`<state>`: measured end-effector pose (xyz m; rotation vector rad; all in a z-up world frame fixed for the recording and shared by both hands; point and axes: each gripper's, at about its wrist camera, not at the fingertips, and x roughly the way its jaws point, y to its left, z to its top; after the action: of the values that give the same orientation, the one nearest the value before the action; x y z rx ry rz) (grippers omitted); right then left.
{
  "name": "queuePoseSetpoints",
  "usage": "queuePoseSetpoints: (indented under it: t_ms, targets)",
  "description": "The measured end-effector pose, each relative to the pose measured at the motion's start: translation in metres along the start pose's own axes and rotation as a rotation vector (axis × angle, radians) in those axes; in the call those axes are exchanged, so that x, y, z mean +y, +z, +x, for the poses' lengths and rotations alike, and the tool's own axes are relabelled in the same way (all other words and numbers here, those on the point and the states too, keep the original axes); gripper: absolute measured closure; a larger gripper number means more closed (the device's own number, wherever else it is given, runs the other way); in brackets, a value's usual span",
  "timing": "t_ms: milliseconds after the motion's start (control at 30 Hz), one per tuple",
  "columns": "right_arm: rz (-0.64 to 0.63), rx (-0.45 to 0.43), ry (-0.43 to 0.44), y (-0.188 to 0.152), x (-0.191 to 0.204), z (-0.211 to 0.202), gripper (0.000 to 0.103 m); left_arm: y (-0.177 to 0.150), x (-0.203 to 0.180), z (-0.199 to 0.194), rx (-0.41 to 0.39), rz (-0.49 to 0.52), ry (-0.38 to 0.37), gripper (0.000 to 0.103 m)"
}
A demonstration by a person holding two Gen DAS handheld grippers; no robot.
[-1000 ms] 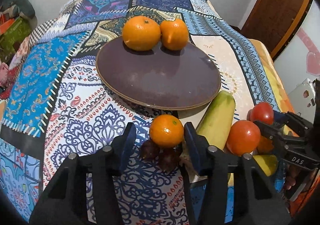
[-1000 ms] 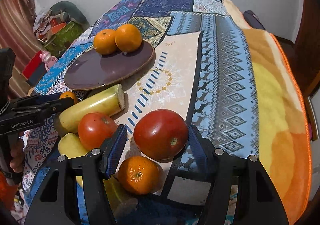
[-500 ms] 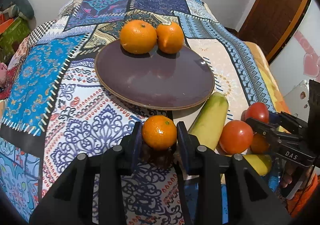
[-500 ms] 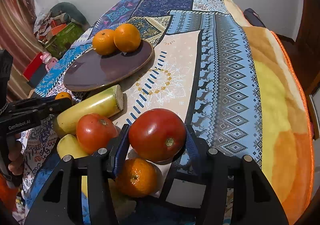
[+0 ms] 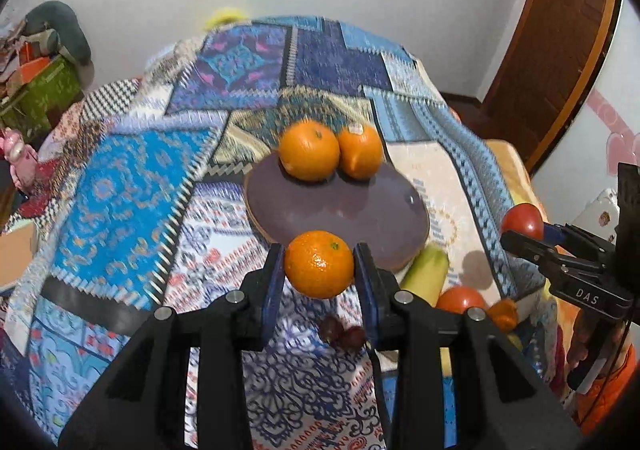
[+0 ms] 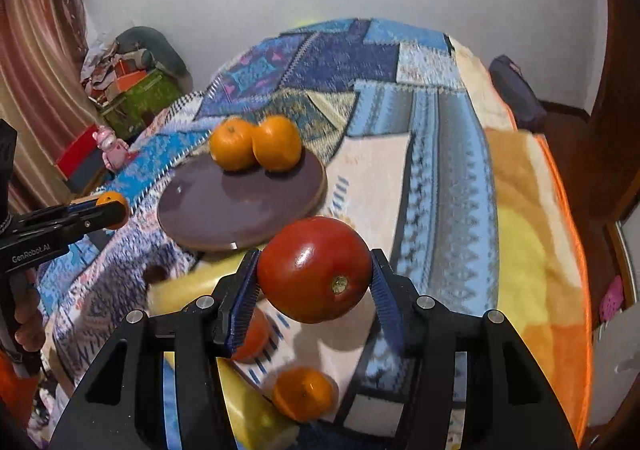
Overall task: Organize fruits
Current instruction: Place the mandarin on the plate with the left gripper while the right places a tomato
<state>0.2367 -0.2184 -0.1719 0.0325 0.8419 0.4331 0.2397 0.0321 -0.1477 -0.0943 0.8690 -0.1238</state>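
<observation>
Above the near edge of the patchwork-covered bed, your left gripper is clamped on a small round orange mandarin, lifted clear. Your right gripper is clamped on a big red tomato, near the round brown plate carrying two mandarins.

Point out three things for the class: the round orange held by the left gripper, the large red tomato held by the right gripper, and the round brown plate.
Round orange [image 5: 319, 264], left wrist view, centre of peel.
Large red tomato [image 6: 314, 270], right wrist view, middle of skin.
Round brown plate [image 6: 208, 210], right wrist view, bare surface.
</observation>
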Motion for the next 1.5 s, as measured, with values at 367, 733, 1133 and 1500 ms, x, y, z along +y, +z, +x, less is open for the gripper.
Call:
queuePoseSetpoints:
  t_ms: [367, 733, 1133, 1500]
  targets:
    - [-0.070, -0.062, 0.035, 0.040, 0.033, 0.014, 0.053, 0.038, 0.010, 0.004, -0.062, -0.004, 0.039, 0.069]
    - [-0.131, -0.042, 0.067, 0.067, 0.060, 0.051, 0.053, 0.058, 0.027, 0.037, -0.044, -0.009, 0.068, 0.069]
    - [-0.188, 0.074, 0.054, 0.071, 0.071, 0.101, 0.053, 0.061, 0.034, 0.089, 0.035, 0.005, 0.093, 0.069]
    - [-0.243, 0.155, 0.057, 0.070, 0.077, 0.129, 0.053, 0.054, 0.036, 0.122, 0.098, 0.026, 0.098, 0.069]
